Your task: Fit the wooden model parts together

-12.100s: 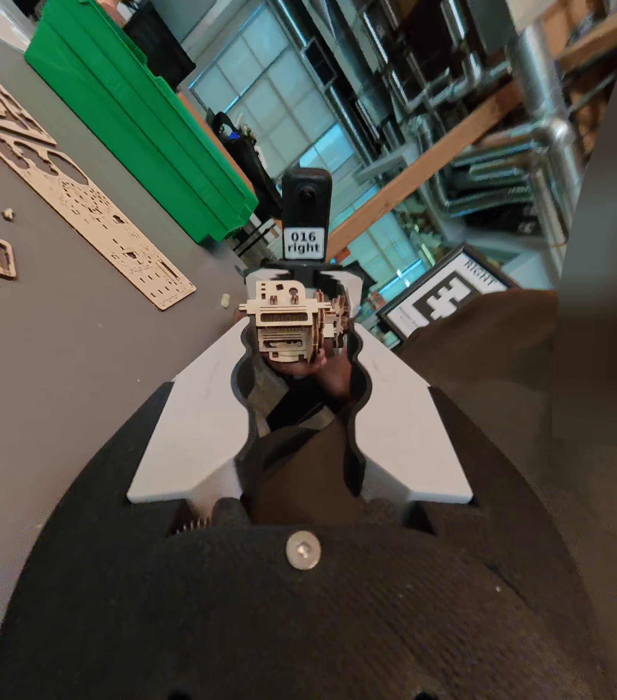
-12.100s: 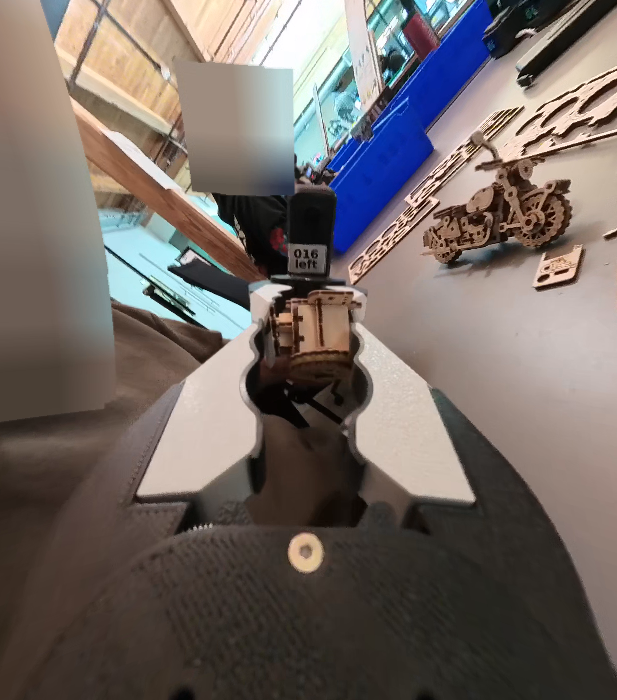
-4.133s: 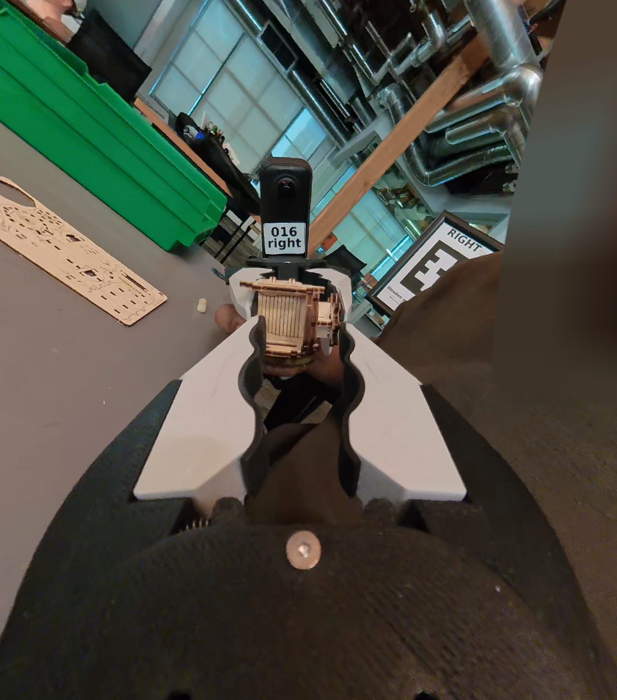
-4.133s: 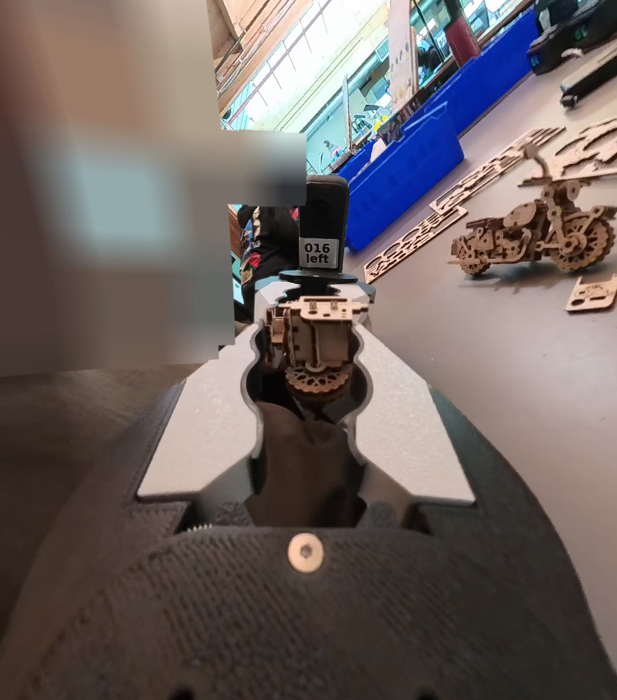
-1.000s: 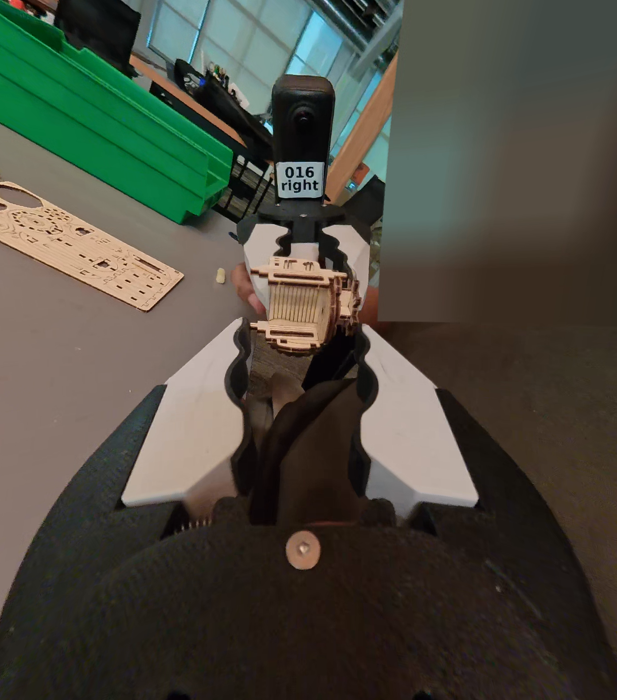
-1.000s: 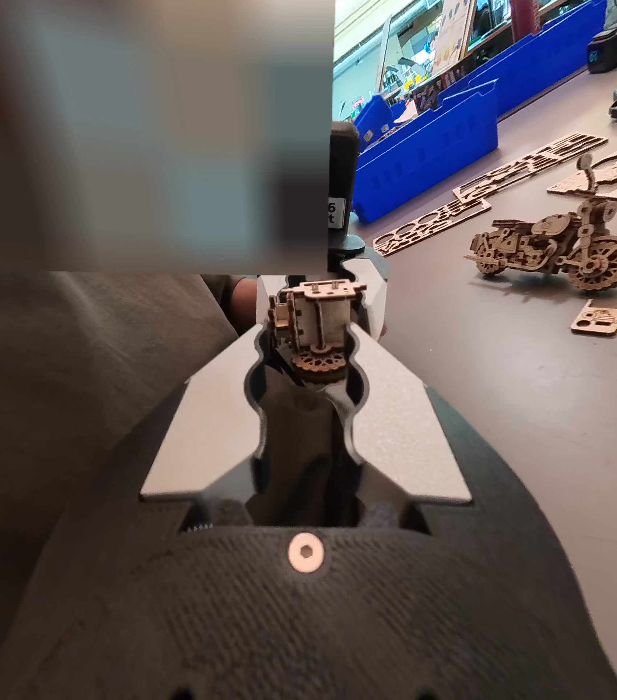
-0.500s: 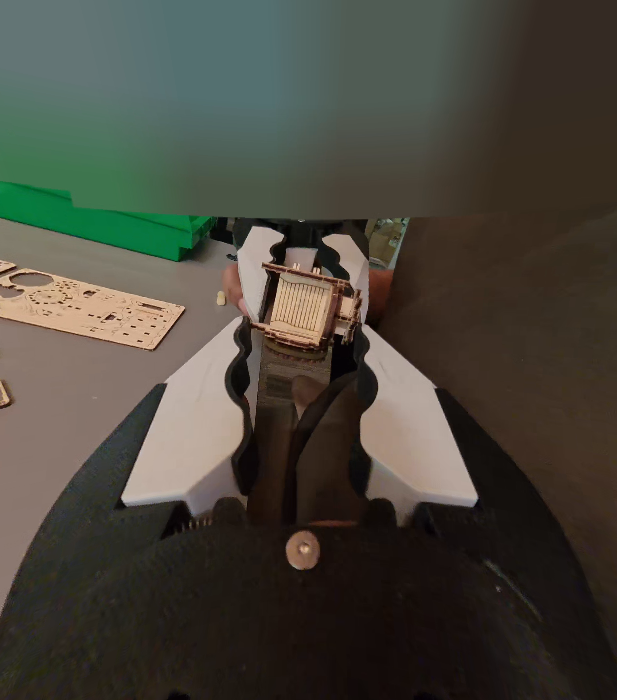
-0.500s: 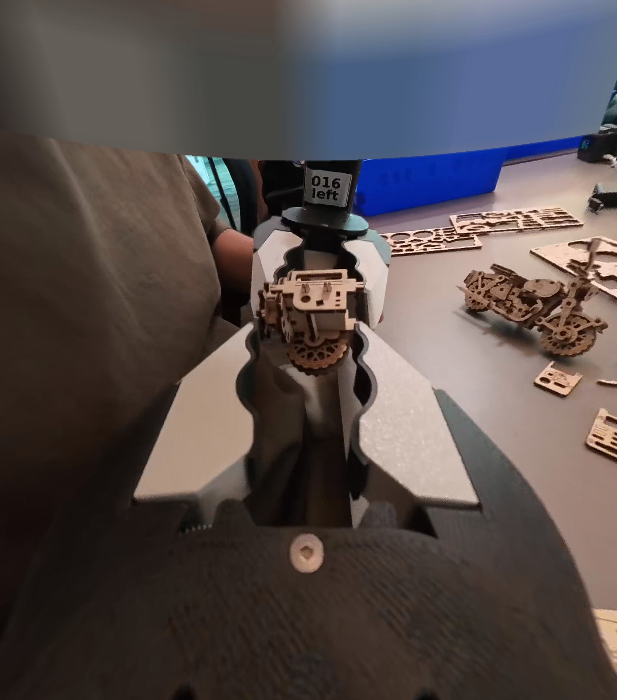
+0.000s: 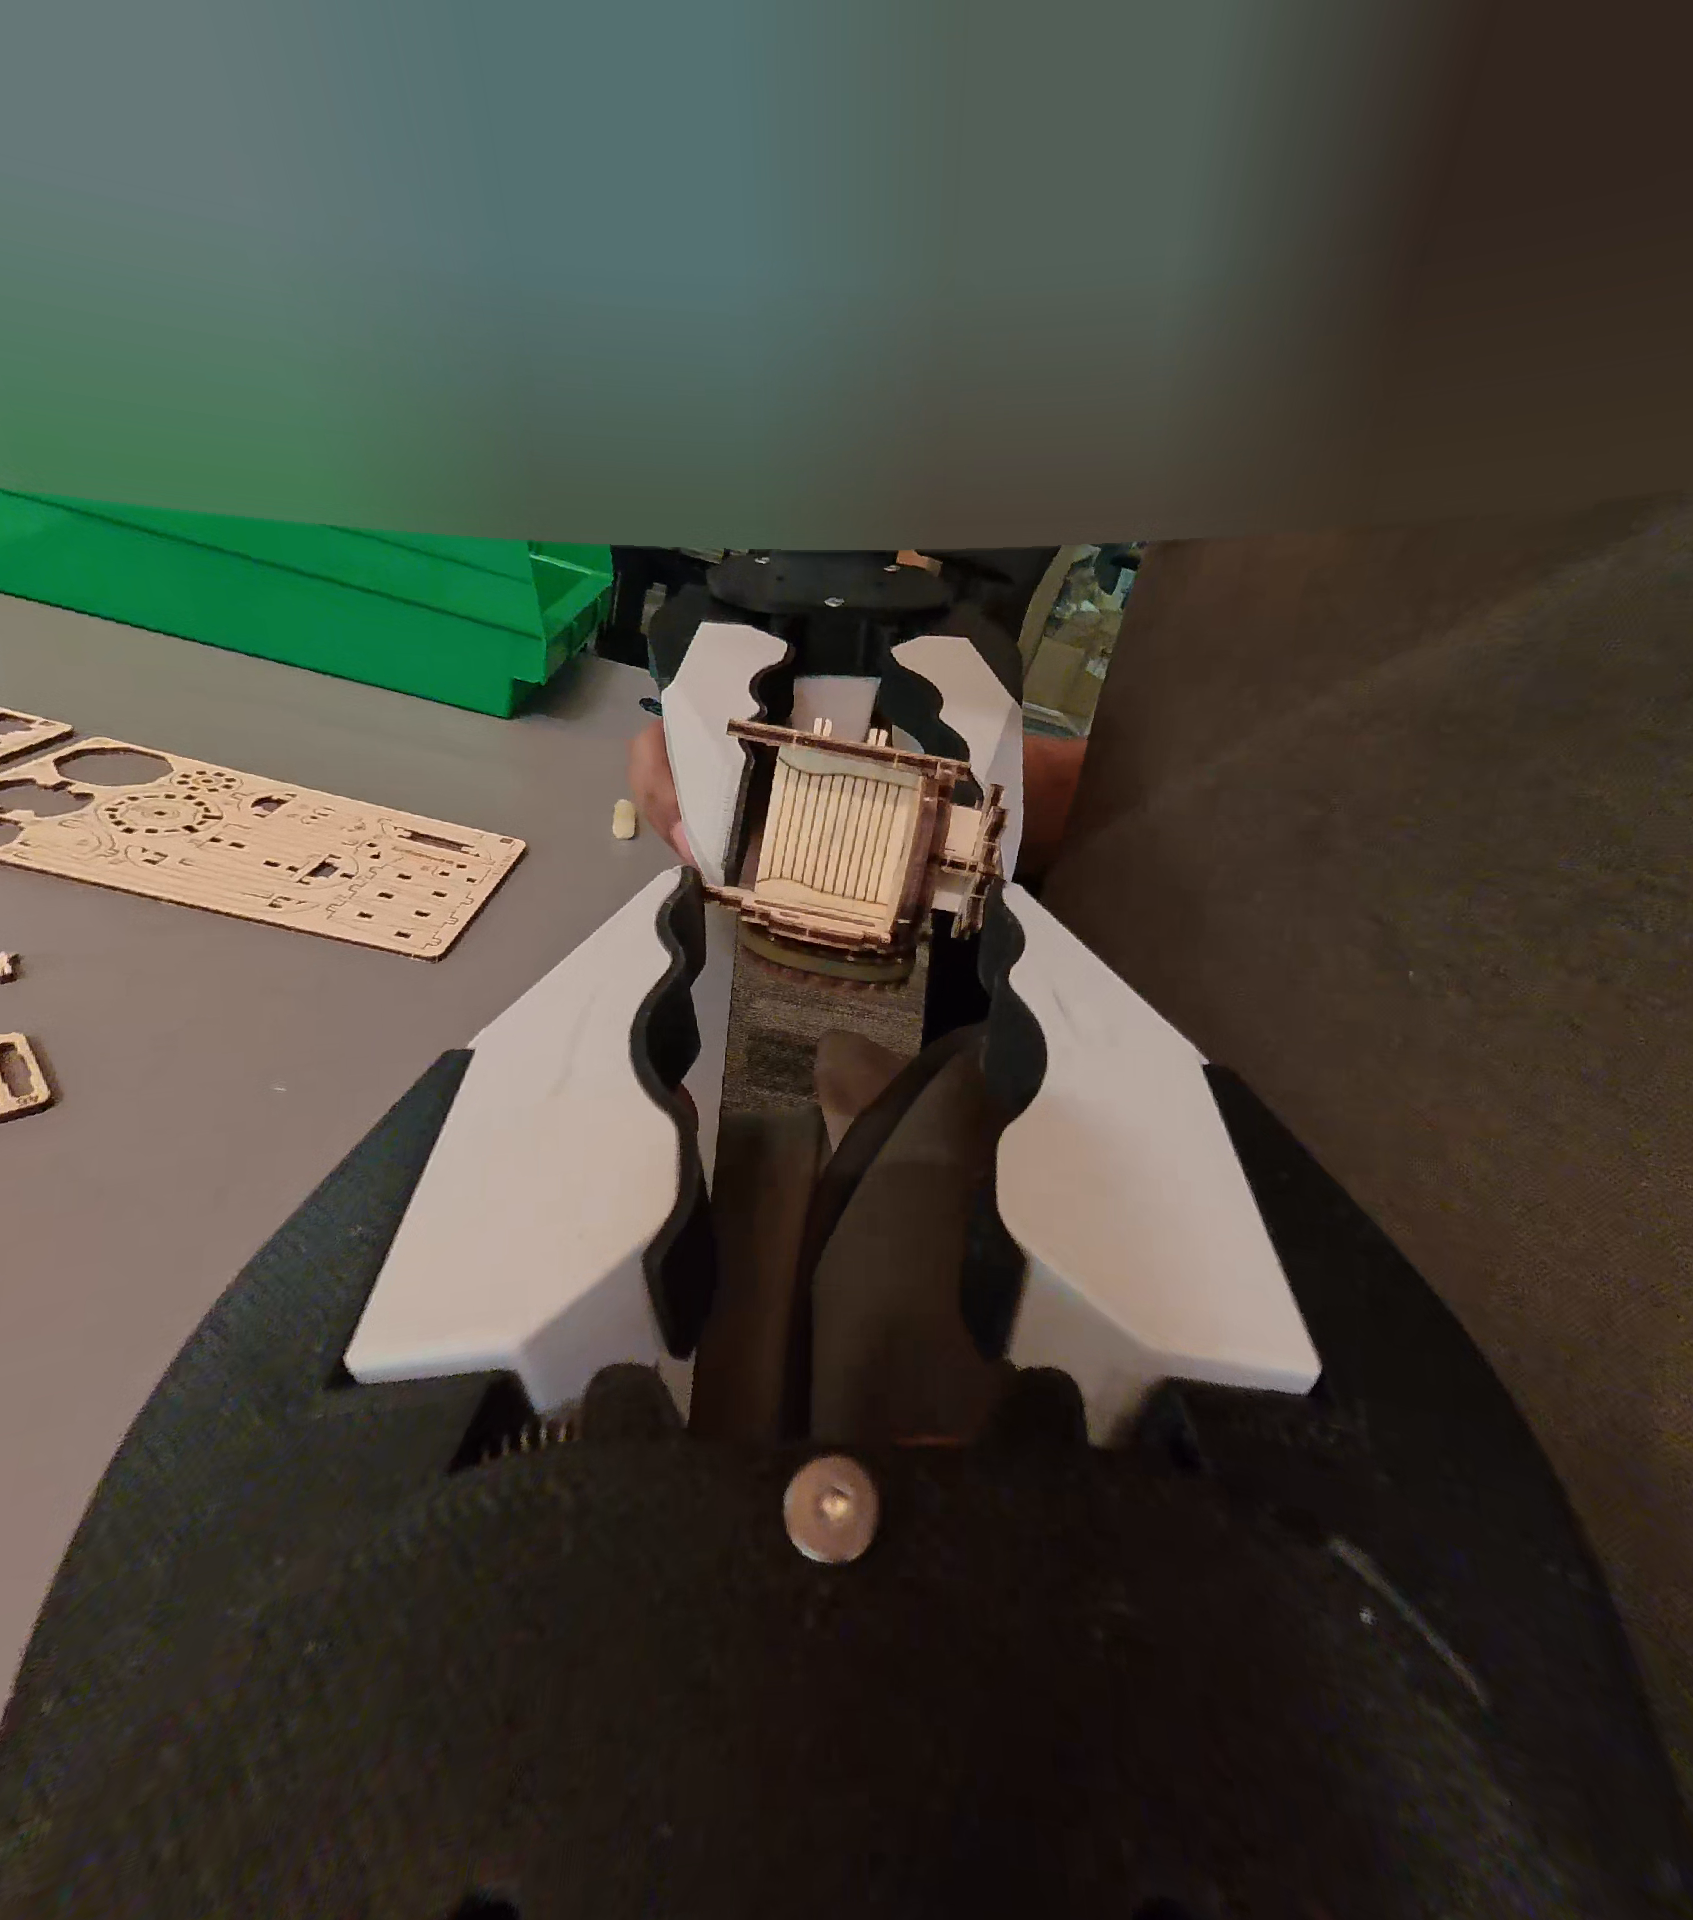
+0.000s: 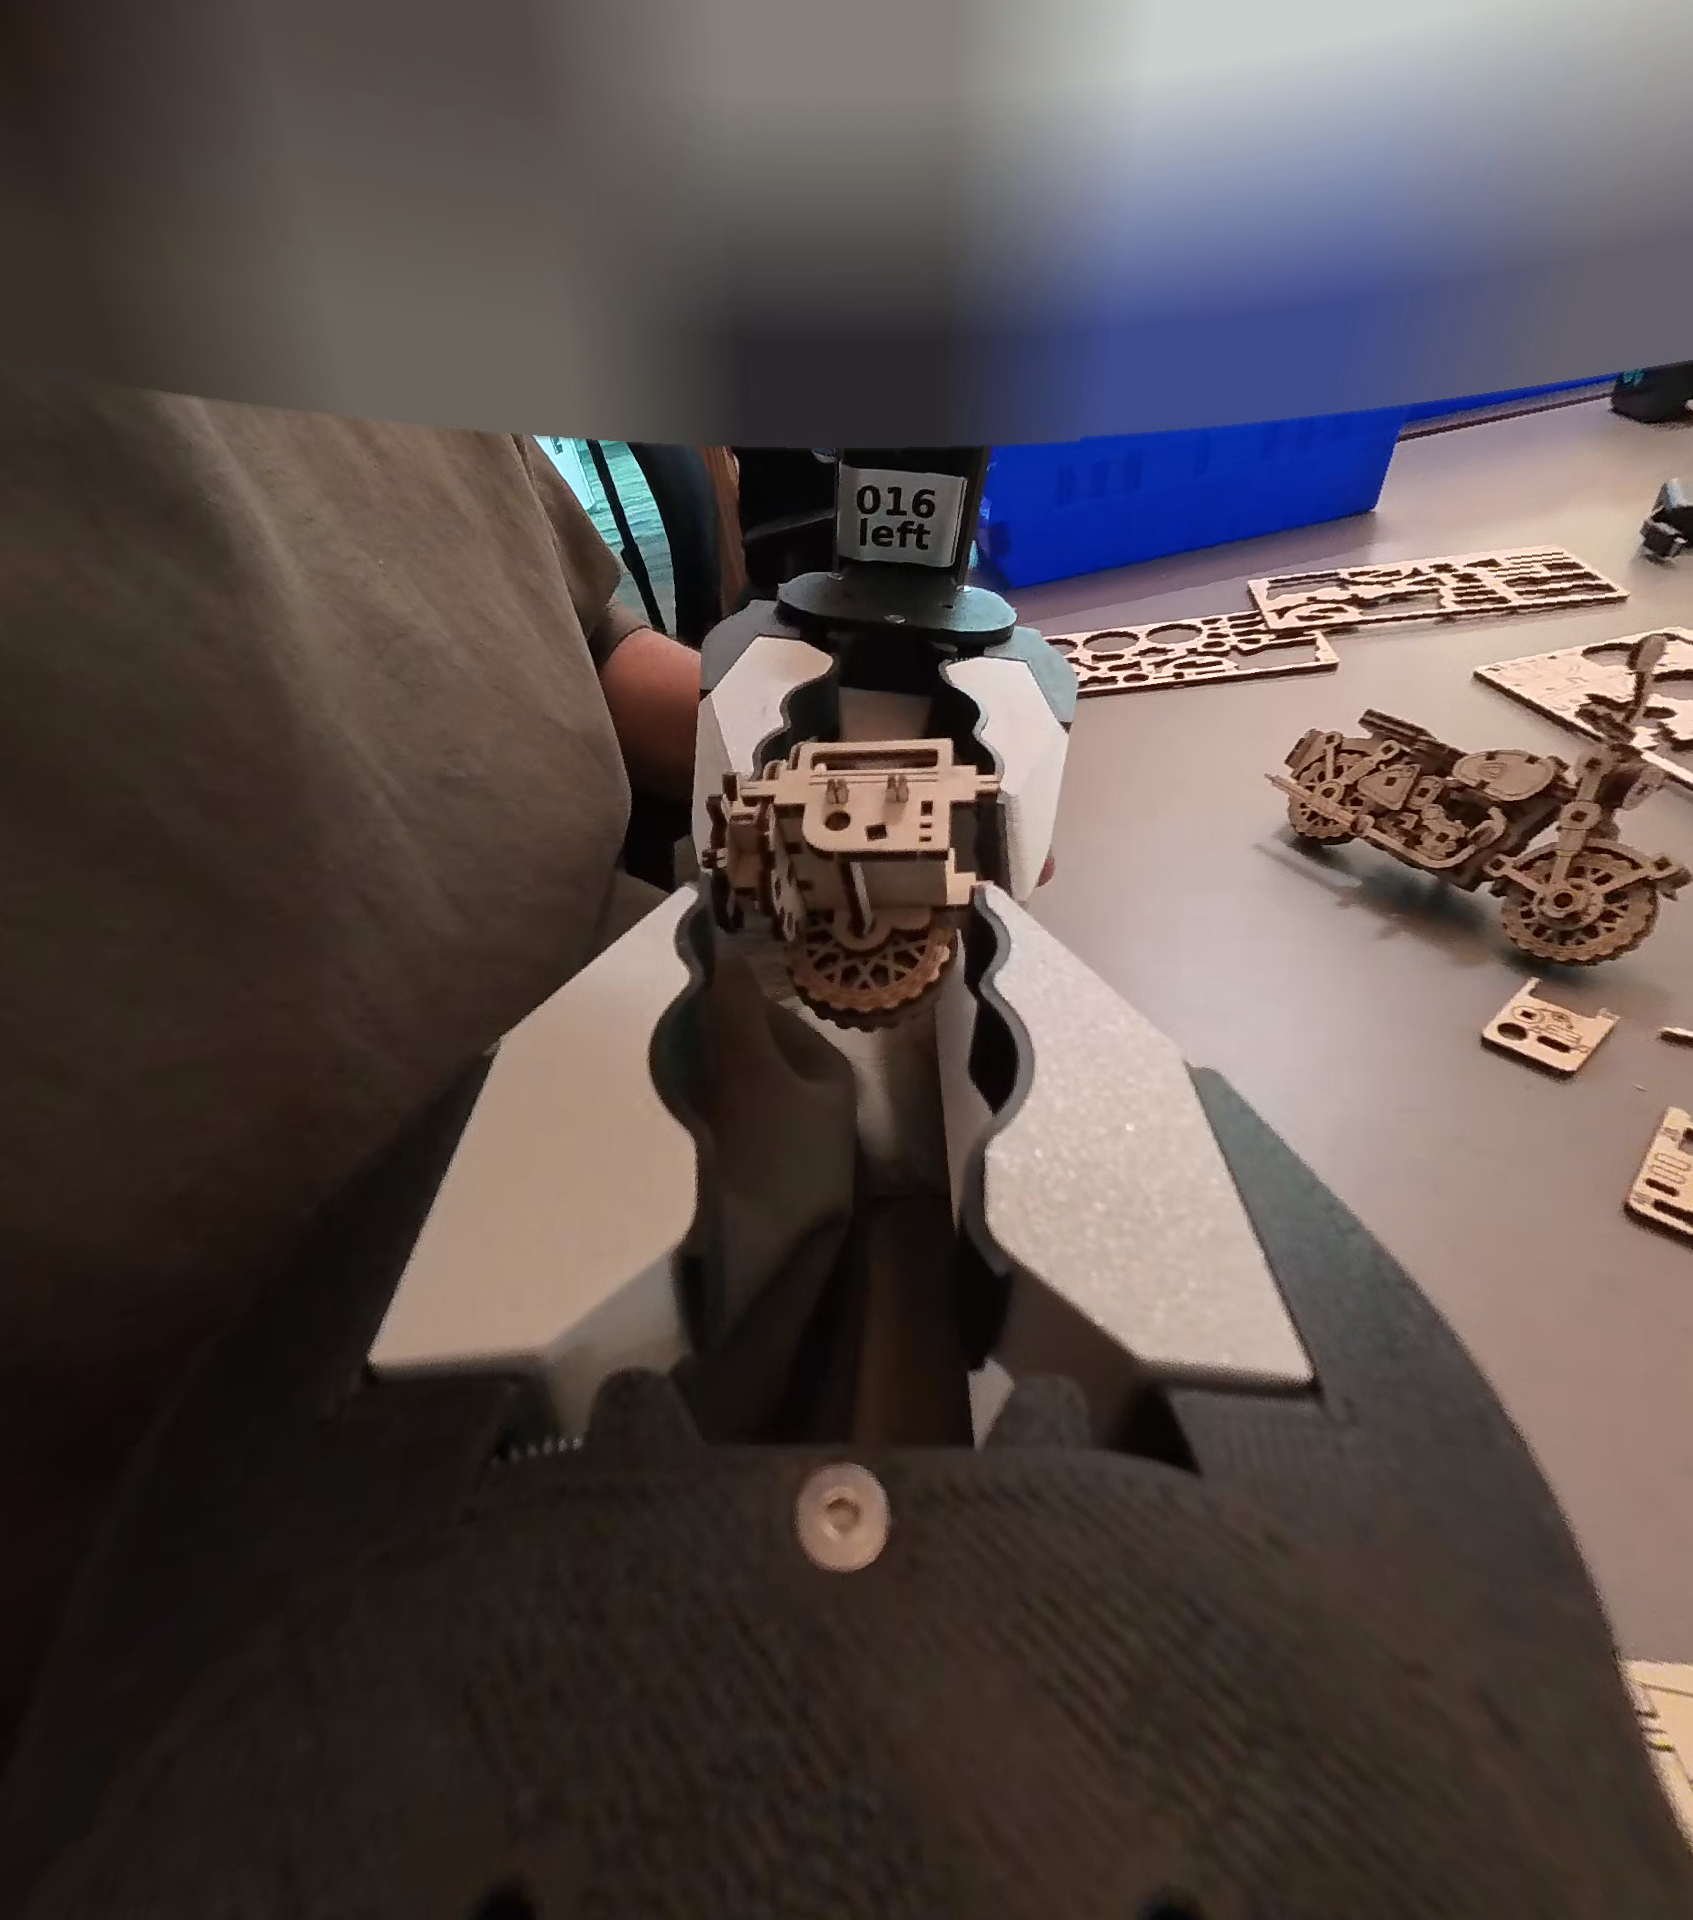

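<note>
Since half a second earlier, both views had tilted slightly downward, while the wooden sub-assembly (image 9: pixel 857 842) stayed clamped between both pairs of fingers. It sat at the tips of the left gripper (image 9: pixel 847 894) and the right gripper (image 10: pixel 847 899), held above the counter (image 9: pixel 198 1039), both sets of fingers closed against its sides, its gear wheel (image 10: pixel 868 971) underneath. A white printed label (image 10: pixel 892 516) was fixed on the left gripper's camera mount. A finished wooden motorcycle (image 10: pixel 1476 821) stood on the counter to the right, with cut-out sheets (image 9: pixel 208 842) and a green bin (image 9: pixel 302 603) to the left.
</note>
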A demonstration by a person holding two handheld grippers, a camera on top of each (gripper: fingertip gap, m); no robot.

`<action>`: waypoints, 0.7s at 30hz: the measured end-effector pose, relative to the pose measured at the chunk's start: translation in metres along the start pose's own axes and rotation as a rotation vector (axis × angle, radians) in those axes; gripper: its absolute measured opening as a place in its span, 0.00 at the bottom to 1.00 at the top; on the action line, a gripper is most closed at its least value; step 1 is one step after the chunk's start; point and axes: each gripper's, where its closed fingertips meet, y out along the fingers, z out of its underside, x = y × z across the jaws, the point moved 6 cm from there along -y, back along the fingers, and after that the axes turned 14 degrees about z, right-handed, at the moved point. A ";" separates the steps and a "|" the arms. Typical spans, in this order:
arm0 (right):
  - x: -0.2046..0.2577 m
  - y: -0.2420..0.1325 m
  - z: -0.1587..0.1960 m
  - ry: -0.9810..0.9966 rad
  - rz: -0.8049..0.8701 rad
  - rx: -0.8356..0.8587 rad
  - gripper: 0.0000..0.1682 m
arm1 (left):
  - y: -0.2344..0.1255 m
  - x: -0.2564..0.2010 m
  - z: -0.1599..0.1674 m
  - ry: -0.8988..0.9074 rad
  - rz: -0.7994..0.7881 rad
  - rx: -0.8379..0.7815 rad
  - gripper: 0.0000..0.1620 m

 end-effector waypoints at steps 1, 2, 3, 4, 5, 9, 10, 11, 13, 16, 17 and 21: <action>-0.001 0.000 0.000 0.009 0.001 0.001 0.28 | 0.000 0.000 0.000 -0.009 0.001 -0.001 0.32; -0.003 0.000 0.001 0.025 0.003 0.002 0.28 | 0.000 0.001 0.000 -0.023 0.006 -0.004 0.32; -0.005 0.000 0.001 0.050 0.009 0.001 0.27 | -0.001 0.004 0.000 -0.048 -0.009 -0.014 0.32; -0.009 0.000 0.000 0.078 0.018 -0.004 0.25 | -0.002 0.008 0.000 -0.076 -0.030 -0.027 0.32; -0.013 0.000 0.000 0.105 0.032 -0.008 0.23 | -0.003 0.012 0.000 -0.119 -0.039 -0.043 0.32; -0.019 0.001 0.002 0.167 0.052 0.002 0.28 | -0.004 0.018 0.003 -0.244 -0.015 -0.062 0.32; -0.020 0.001 0.002 0.167 0.055 -0.002 0.28 | -0.004 0.019 0.004 -0.272 -0.012 -0.066 0.32; -0.021 0.000 0.001 0.166 0.062 -0.006 0.27 | -0.004 0.020 0.004 -0.307 -0.010 -0.080 0.32; -0.021 0.000 0.000 0.168 0.062 -0.018 0.27 | -0.003 0.021 0.005 -0.380 0.031 -0.106 0.31; -0.019 0.000 -0.001 0.226 0.022 -0.032 0.28 | 0.000 0.019 0.005 -0.454 0.091 -0.135 0.32; -0.019 -0.001 -0.002 0.251 0.005 -0.037 0.28 | 0.001 0.018 0.005 -0.464 0.102 -0.140 0.32; -0.018 0.001 0.000 0.346 -0.061 -0.017 0.30 | 0.003 0.016 0.004 -0.495 0.128 -0.167 0.31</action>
